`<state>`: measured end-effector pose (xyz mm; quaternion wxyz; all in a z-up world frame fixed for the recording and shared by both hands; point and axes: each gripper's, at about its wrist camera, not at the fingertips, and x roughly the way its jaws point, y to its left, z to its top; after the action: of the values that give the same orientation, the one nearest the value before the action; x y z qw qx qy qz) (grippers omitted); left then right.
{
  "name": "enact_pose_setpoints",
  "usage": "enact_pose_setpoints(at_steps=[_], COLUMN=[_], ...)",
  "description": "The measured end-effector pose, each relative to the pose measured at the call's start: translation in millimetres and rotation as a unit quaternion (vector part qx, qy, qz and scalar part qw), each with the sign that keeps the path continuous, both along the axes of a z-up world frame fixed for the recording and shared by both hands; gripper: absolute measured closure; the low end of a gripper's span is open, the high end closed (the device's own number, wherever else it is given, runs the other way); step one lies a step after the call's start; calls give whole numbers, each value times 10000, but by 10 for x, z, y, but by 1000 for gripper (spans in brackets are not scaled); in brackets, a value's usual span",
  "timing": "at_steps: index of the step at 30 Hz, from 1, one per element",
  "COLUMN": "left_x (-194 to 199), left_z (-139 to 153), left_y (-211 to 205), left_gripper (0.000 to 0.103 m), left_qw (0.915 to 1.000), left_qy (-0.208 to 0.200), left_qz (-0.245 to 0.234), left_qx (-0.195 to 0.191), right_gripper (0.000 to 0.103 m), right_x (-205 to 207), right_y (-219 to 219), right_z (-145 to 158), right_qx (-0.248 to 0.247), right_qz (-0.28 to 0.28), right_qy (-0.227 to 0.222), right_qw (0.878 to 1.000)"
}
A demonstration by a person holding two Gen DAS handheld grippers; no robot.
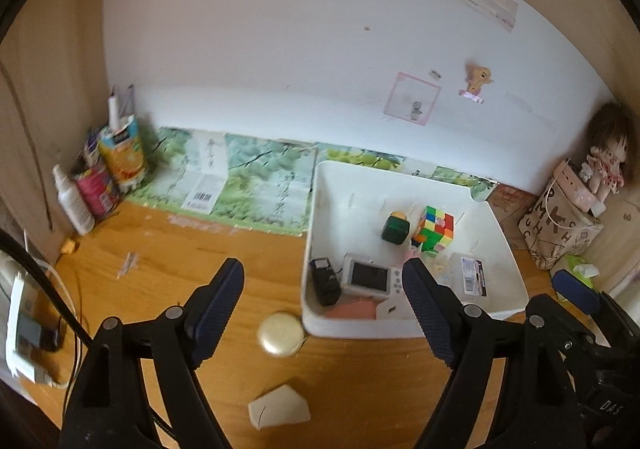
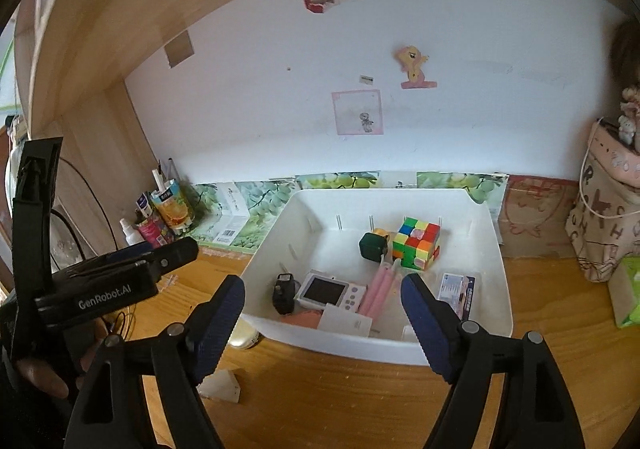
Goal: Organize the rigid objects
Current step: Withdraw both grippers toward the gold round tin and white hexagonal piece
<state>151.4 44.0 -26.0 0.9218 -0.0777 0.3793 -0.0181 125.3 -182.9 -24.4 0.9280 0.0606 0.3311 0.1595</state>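
A white bin (image 1: 316, 217) (image 2: 496, 249) stands on the wooden desk. It holds a colour cube (image 1: 434, 228) (image 2: 416, 243), a dark green box (image 1: 395, 228) (image 2: 374, 245), a small white screen device (image 1: 370, 277) (image 2: 328, 291), a black adapter (image 1: 325, 281) (image 2: 283, 293) and cards. A round gold compact (image 1: 281, 333) (image 2: 243, 337) and a cream wedge (image 1: 279, 405) (image 2: 222, 385) lie on the desk in front of the bin. My left gripper (image 1: 324, 309) is open and empty above the compact. My right gripper (image 2: 324, 319) is open and empty at the bin's front wall.
Cartons and a spray bottle (image 1: 74, 201) stand at the back left. A printed tote bag (image 1: 560, 225) with a doll (image 1: 604, 161) stands at the right. A green tissue pack (image 2: 630, 291) lies at the far right. Cables and a white device (image 1: 24, 333) lie at the left edge.
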Motion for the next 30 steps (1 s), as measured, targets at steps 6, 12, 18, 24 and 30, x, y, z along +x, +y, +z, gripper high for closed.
enact_pose_setpoints(at_steps=[6,12,18,24,30], left_x=[-157,-222,-244,-220,-179], left_z=[-79,-131,-152,-233,-427], left_y=[246,417,573,757,994], left_gripper=[19,19,19,19,19], left_qw=[9991,9986,9985,9978,9947], left_qy=[221,340,382,498,861], left_qz=[208,144,-26,-206,-259], left_qx=[-280,-379,-391,-397,-502], right_gripper=[22,22,22,22,22], right_x=[-283,-516,-656,-659,-703], right_y=[216,486,757,947,1154], right_z=[-17,-19,15,-1,-104], right_qx=[-208,-415,-605,-687,-681], right_qz=[36,102,151,-44,-241], right_qy=[-93,-104,-197,-59,13], right_qw=[9997,9990,9979,9976,9974])
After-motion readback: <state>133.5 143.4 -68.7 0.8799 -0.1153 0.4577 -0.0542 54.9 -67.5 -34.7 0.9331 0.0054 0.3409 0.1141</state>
